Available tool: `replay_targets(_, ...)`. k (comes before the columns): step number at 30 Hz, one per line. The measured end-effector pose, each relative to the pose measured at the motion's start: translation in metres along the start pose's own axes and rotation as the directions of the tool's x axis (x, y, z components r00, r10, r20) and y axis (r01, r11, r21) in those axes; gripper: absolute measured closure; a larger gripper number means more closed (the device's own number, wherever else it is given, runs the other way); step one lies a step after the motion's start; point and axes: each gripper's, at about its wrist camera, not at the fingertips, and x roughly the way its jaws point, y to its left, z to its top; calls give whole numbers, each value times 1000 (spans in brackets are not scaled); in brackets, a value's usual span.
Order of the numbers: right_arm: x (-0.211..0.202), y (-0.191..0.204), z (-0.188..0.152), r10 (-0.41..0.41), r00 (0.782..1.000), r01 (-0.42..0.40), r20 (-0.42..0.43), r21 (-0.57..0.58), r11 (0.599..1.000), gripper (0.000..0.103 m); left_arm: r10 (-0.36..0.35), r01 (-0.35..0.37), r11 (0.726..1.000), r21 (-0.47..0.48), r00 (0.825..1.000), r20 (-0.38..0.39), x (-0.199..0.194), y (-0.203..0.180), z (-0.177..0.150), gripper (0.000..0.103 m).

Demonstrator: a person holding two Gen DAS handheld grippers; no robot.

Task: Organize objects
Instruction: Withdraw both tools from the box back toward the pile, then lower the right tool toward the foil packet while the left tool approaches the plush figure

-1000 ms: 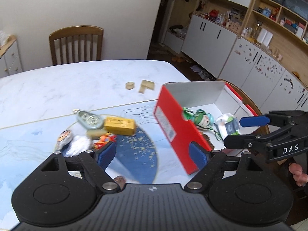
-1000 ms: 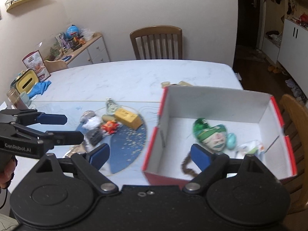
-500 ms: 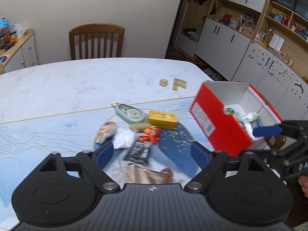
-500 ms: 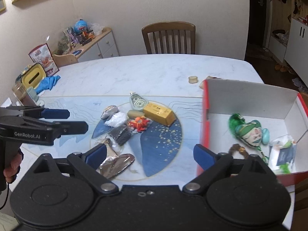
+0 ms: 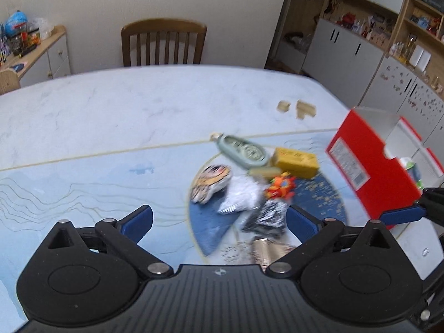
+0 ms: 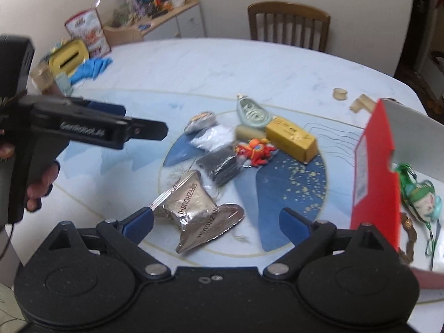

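A cluster of small objects lies on the blue placemat: two silver foil packets, a black packet, a white packet, an orange toy, a yellow box, a green oval case and a striped pouch. A red and white box at the right holds a green doll. My right gripper is open just above the foil packets. My left gripper is open and empty, above the left of the cluster.
Two wooden pieces lie on the marble table beyond the mat. A chair stands at the far side. A yellow holder and blue cloth sit at the far left edge. Cabinets stand on the right.
Both grippers swung left, away from the red box and toward the cluster on the mat. The right gripper now hovers over the foil packets. Both stay open and empty.
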Motion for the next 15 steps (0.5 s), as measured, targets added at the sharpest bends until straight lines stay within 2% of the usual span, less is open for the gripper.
replay_targets(4,17,8,5,22,999,-23,-37,-30,999,7,29,-29,1000,9,999,-20,19,10,2,0)
replay_targets(7,26,14,8,45,997,-48,-55,-62,997,8,25,-25,1000,13,999,-19,31,16,6,0)
replay_targets(11,40,22,10,50,995,-60,-82,-127,990,9,51,-49,995,89,999,-11,47,14,10,0)
replay_targets(15,51,26,9,40,994,-59,-105,-186,981,10,28,-26,995,99,999,-16,61,15,15,0)
